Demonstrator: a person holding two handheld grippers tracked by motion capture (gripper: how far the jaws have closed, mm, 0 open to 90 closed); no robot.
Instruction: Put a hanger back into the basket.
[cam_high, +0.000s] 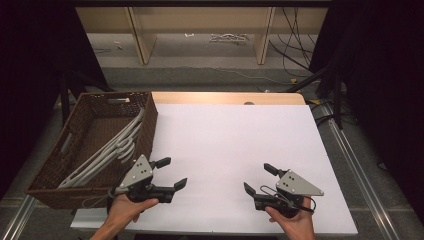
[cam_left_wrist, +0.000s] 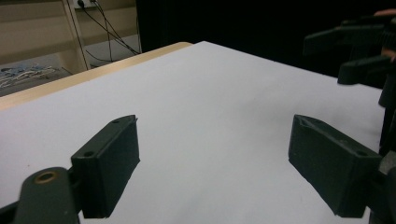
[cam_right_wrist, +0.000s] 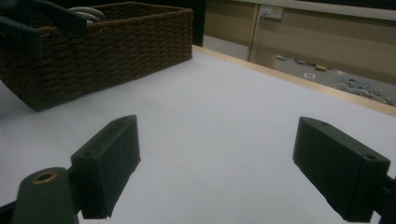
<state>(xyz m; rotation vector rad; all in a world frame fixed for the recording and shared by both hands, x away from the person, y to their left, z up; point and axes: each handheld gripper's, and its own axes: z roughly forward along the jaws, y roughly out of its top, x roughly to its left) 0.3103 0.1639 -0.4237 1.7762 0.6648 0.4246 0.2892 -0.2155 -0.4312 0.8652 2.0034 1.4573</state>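
My left hand-held gripper (cam_high: 171, 173) hovers just beside brown woven wicker basket (cam_high: 55, 177), jaws spread, empty. Right hand-held gripper (cam_high: 259, 179) well apart from basket, jaws spread, empty, low over white surface (cam_high: 230, 135). Grey plastic hangers (cam_high: 107, 150) lie inside basket, likely next pick.

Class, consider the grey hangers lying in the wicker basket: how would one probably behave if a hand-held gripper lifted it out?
The hangers look like thin moulded plastic, so probably stiff and light. They lie stacked together, so hooks may snag neighbours. One leans on the basket rim and could slide when pulled.
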